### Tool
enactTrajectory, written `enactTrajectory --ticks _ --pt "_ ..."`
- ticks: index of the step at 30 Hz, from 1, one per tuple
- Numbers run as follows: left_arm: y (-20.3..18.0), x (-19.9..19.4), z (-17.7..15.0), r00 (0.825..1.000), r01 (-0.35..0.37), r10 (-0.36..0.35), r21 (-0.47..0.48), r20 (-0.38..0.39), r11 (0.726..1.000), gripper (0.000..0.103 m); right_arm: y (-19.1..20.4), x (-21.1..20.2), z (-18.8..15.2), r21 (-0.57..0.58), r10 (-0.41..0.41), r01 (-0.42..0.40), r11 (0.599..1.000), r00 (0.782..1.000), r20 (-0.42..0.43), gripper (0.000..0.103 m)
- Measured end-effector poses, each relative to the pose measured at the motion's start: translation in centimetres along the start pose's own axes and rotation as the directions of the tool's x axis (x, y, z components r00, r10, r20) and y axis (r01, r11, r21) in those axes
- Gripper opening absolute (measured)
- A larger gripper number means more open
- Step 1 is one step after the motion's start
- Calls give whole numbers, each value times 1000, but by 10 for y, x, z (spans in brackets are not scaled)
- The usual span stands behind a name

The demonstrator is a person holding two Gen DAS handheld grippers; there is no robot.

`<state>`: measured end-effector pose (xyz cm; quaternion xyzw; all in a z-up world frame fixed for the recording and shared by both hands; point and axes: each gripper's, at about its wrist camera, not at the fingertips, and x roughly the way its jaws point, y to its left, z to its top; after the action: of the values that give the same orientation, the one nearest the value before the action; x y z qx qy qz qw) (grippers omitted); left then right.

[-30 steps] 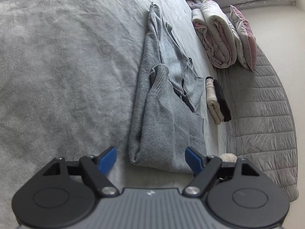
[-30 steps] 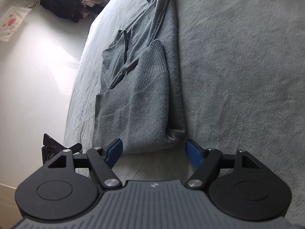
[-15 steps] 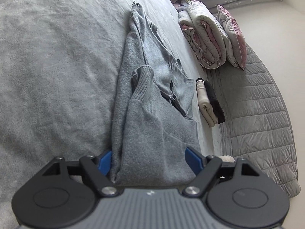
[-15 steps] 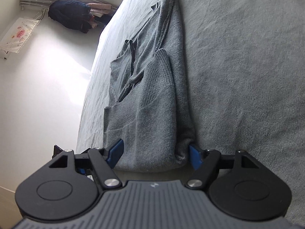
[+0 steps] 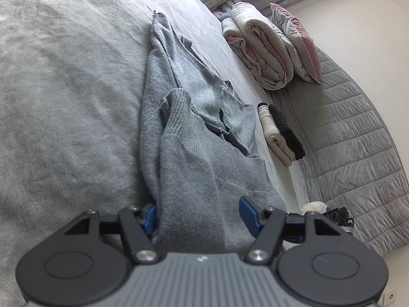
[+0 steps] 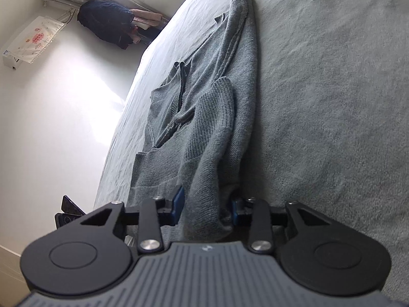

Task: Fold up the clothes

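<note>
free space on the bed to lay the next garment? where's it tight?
Free: the wide bare blanket beside the grey sweater, on the side away from the wall. Crowded: the strip between sweater and quilted headboard, with the small folded clothes, rolled duvet and pillow. The left gripper and right gripper are closing on the sweater's near end.
</note>
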<state>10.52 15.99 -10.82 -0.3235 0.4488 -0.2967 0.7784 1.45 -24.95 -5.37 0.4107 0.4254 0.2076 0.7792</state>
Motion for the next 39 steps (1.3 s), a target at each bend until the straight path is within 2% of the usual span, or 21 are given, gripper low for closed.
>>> enactTrajectory --ticks 2,5,8,12,18,26,35,39 --pt "6 -2 0 1000 -9 9 -15 3 1000 42 -4 -4 1 10 13 -13 1000 1000 0 24" --pt "15 -3 0 1000 -15 15 -32 4 999 25 -2 -7 2 1 17 -17 1000 1000 2 24" --pt "19 -2 -1 1000 -9 10 -42 8 999 16 1 -7 1 -7 18 -18 1000 1000 2 24" --pt "17 -4 -3 1000 1 0 -47 23 999 13 3 -7 3 -14 20 -20 1000 1000 2 23" --pt "21 -11 -10 996 74 -68 -142 51 987 11 -1 -17 3 33 76 -77 997 997 8 21" --pt "17 -26 -27 989 144 -132 -210 70 967 11 5 -32 -1 45 142 -142 989 990 12 19" --pt "27 -41 -76 985 173 -165 -315 53 933 11 -2 -39 -28 87 156 -153 984 987 -27 19" --pt "23 -47 -86 989 151 -144 -315 45 937 11 -4 -45 -39 108 142 -137 985 989 -42 17"
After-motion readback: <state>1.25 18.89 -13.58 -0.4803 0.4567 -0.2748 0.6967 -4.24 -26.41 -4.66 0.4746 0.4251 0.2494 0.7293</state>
